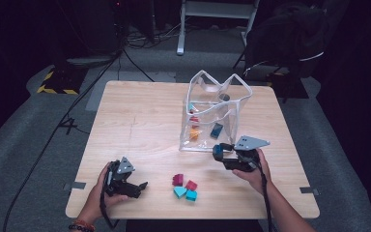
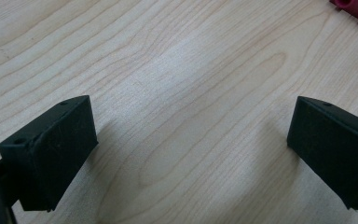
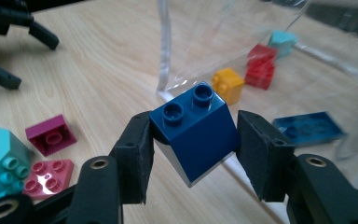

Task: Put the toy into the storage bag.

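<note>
My right gripper (image 3: 193,147) is shut on a dark blue sloped brick (image 3: 193,128) with two studs, held tilted above the table just in front of a clear plastic bag (image 3: 242,46). From the high view, this gripper (image 1: 221,153) hangs at the bag's (image 1: 212,111) near lower corner. Inside the bag lie a yellow brick (image 3: 227,84), a red brick (image 3: 261,65), a teal brick (image 3: 282,41) and a flat blue piece (image 3: 307,127). My left gripper (image 2: 191,140) rests open over bare wood, nothing between its jaws; it sits at the front left (image 1: 142,186).
Several loose bricks (image 1: 184,187) in magenta, pink and teal lie between the two hands near the table's front edge. A magenta brick (image 2: 356,7) peeks in at the top right of the left gripper view. Wooden table (image 1: 140,116); dark floor with cables beyond.
</note>
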A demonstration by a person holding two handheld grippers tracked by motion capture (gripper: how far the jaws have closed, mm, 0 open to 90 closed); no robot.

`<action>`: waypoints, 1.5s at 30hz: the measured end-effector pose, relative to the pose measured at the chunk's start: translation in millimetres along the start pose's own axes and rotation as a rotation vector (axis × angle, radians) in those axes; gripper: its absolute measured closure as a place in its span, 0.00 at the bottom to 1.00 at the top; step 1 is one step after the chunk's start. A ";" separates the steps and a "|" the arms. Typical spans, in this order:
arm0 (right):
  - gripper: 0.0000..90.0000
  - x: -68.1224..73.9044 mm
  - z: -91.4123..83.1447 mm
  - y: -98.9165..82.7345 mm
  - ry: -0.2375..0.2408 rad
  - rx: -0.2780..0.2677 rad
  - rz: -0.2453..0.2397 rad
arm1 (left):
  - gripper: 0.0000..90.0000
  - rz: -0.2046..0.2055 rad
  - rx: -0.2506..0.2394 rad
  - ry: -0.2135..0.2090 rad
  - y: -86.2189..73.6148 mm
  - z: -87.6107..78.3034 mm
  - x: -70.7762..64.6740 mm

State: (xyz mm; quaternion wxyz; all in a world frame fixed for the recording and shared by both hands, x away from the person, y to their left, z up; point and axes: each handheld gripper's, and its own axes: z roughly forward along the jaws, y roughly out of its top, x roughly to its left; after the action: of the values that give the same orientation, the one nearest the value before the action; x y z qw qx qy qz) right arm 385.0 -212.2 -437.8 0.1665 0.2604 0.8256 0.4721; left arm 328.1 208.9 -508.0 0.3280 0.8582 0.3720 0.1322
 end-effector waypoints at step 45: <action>0.54 -35.3 -25.0 124.9 -0.152 -0.148 -0.018 | 0.02 0.001 0.000 0.000 0.0 0.1 0.1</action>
State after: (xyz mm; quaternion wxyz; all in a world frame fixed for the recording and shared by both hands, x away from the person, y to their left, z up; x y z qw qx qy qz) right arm 434.6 -198.0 -316.1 0.2515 0.2750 0.7757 0.5093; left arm 328.1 208.9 -508.0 0.3281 0.8582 0.3718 0.1325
